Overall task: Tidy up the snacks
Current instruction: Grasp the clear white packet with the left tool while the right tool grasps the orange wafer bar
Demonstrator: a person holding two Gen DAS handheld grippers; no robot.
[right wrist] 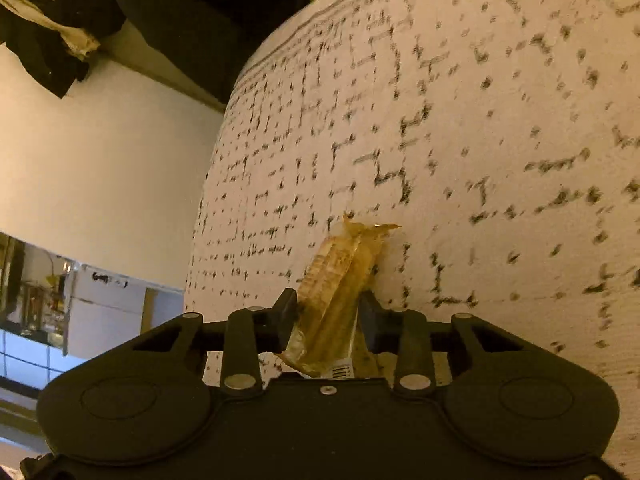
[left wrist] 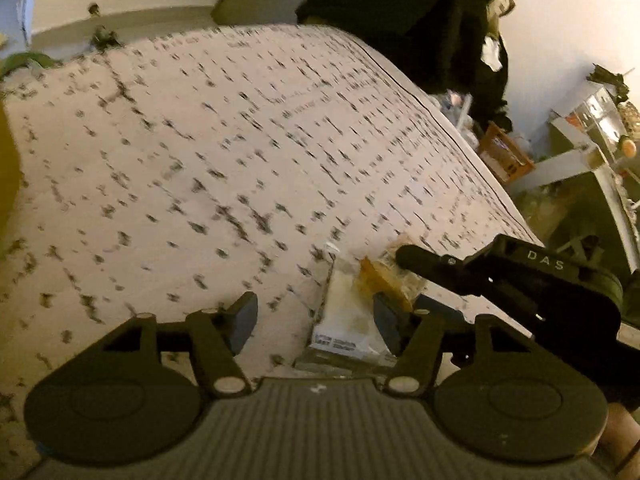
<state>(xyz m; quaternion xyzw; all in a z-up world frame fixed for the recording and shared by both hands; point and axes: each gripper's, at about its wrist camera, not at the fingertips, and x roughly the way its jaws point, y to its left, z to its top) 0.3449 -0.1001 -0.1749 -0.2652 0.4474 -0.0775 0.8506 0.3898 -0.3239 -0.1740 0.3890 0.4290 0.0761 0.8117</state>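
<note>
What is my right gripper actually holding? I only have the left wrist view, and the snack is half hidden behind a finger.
Observer: The right gripper is shut on a clear-wrapped golden snack bar, gripped across its width.
Operator: Does the bar stick out past the fingers?
Observer: Yes, its crimped end points forward over the patterned tablecloth.
Operator: Any label showing?
Observer: A barcode sticker shows at the bar's near end, by the gripper body.
</note>
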